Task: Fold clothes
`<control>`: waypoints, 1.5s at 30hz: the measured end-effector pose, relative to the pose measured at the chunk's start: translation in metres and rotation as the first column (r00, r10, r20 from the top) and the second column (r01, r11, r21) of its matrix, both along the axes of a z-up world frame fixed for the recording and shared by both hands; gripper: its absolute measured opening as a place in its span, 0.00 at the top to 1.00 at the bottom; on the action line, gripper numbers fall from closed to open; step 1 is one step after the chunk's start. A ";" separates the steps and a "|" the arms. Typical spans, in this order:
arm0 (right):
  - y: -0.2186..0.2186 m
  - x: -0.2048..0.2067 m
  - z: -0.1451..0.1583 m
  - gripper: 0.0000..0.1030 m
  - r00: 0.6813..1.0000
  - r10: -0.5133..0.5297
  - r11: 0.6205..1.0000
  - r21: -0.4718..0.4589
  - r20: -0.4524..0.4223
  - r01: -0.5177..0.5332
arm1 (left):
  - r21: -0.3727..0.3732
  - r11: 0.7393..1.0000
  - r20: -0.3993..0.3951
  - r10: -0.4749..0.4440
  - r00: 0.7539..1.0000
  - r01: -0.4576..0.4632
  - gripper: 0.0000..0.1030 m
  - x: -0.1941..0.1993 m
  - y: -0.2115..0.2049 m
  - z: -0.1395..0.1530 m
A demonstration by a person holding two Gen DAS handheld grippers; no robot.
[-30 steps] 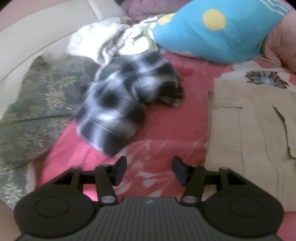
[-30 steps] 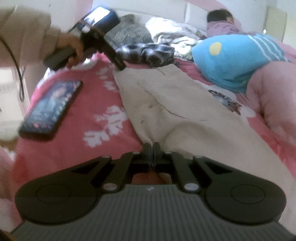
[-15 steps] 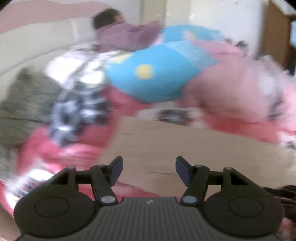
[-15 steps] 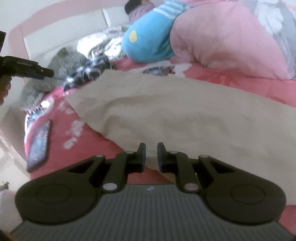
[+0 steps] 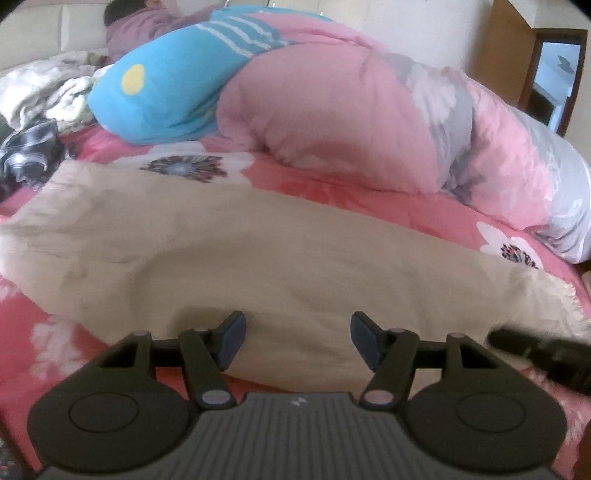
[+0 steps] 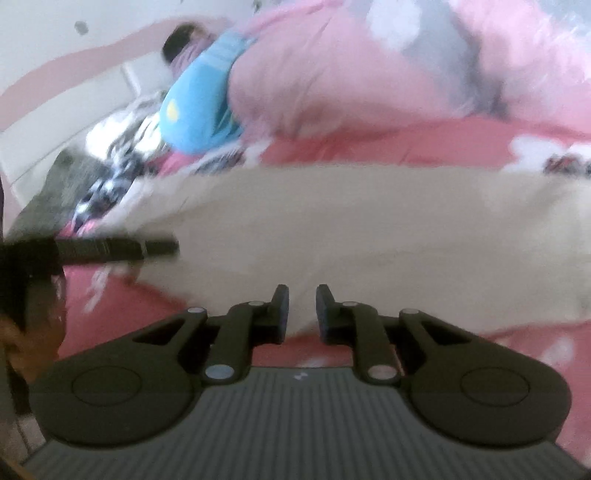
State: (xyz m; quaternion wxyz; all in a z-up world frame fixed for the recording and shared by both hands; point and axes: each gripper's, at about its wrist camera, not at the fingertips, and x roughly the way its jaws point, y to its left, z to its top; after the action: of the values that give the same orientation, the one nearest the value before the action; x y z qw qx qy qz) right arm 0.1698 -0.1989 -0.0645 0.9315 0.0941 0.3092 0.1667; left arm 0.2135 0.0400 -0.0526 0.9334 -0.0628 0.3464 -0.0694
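Beige trousers [image 5: 258,251] lie spread flat across the pink flowered bedsheet [image 5: 362,199]. My left gripper [image 5: 295,328] hovers open over their near edge, with only cloth showing behind the wide gap. My right gripper [image 6: 302,299] is at the near edge of the same trousers [image 6: 369,221]; its jaws are opening, a narrow gap apart, and nothing is pinched between them. The right gripper's dark tip [image 5: 535,350] shows at the right of the left wrist view. In the right wrist view the left gripper [image 6: 110,249] reaches in from the left.
A rolled pink and grey quilt [image 5: 351,110] and a blue pillow [image 5: 166,88] lie behind the trousers. A black-and-white plaid shirt [image 5: 29,151] and a white bundle [image 5: 40,88] sit far left. A person [image 5: 140,22] lies at the headboard. Wooden furniture [image 5: 509,55] stands far right.
Both views have swung round to face across the trousers. The left gripper left the plaid shirt for the trousers' near edge. The right jaws went from shut to slightly apart.
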 end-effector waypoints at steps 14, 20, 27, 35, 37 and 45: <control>-0.016 -0.010 -0.033 0.74 0.991 -0.125 0.991 -0.052 -0.037 0.123 | 0.035 0.998 0.086 -0.050 0.995 0.047 0.23 -0.014 -0.014 -0.022; -0.029 -0.009 -0.011 0.73 0.977 -0.212 0.975 -0.059 0.027 0.214 | -0.027 0.997 0.128 -0.074 0.989 0.078 0.23 -0.022 -0.006 -0.014; -0.061 0.005 -0.016 0.72 0.928 -0.372 0.926 -0.052 0.029 0.373 | -0.032 0.980 0.170 -0.186 0.968 0.194 0.23 -0.020 -0.034 0.011; -0.084 0.011 -0.029 0.72 0.906 -0.422 0.904 -0.058 0.027 0.423 | -0.002 0.987 0.071 -0.159 0.985 0.160 0.23 0.017 -0.048 -0.007; -0.086 0.015 -0.038 0.71 0.907 -0.420 0.905 -0.073 0.015 0.420 | -0.005 0.988 0.024 -0.153 0.988 0.153 0.23 0.024 -0.048 -0.015; -0.071 0.017 -0.047 0.53 0.926 -0.376 0.914 -0.148 0.040 0.377 | -0.047 0.981 -0.006 -0.188 0.982 0.187 0.07 0.022 -0.046 -0.023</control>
State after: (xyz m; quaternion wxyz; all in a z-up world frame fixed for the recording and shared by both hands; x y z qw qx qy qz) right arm 0.1868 -0.2694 -0.1117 0.9522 0.0794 0.2923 -0.0394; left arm 0.2355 -0.0055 -0.0753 0.9192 -0.0518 0.3539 -0.1646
